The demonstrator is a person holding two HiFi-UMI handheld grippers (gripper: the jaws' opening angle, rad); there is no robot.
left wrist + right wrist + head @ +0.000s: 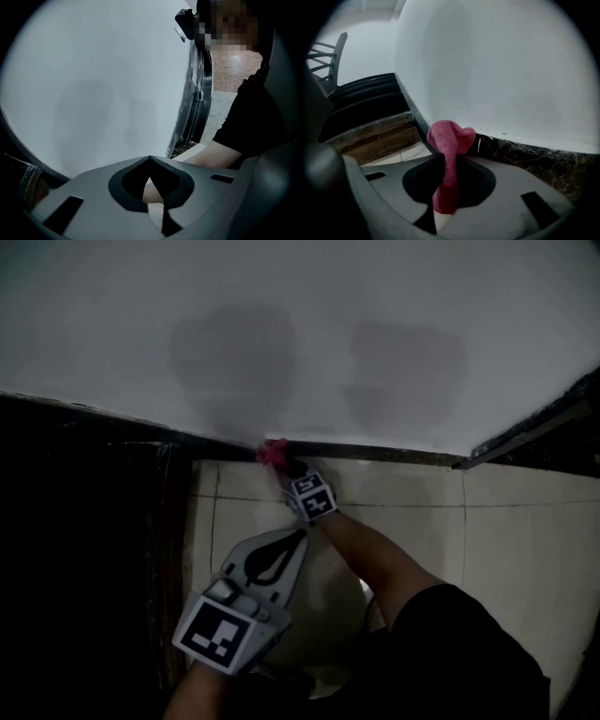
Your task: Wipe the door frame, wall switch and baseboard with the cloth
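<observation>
A pink cloth [272, 452] is pressed against the dark baseboard [384, 453] where the white wall [281, 324] meets the floor. My right gripper [284, 463] is shut on the cloth, its marker cube just behind. In the right gripper view the cloth [450, 140] bulges out past the jaws of the right gripper [447, 159] and touches the speckled baseboard [525, 157]. My left gripper [300, 534] hangs back over the floor tiles, shut with nothing in it; in its own view the left gripper [150, 160] points at the wall.
A dark doorway and frame [94, 521] fill the left side, seen as black stepped mouldings [370, 101] in the right gripper view. Beige floor tiles [506, 540] spread right. Another dark frame [194, 103] stands beside the person's arm [211, 157].
</observation>
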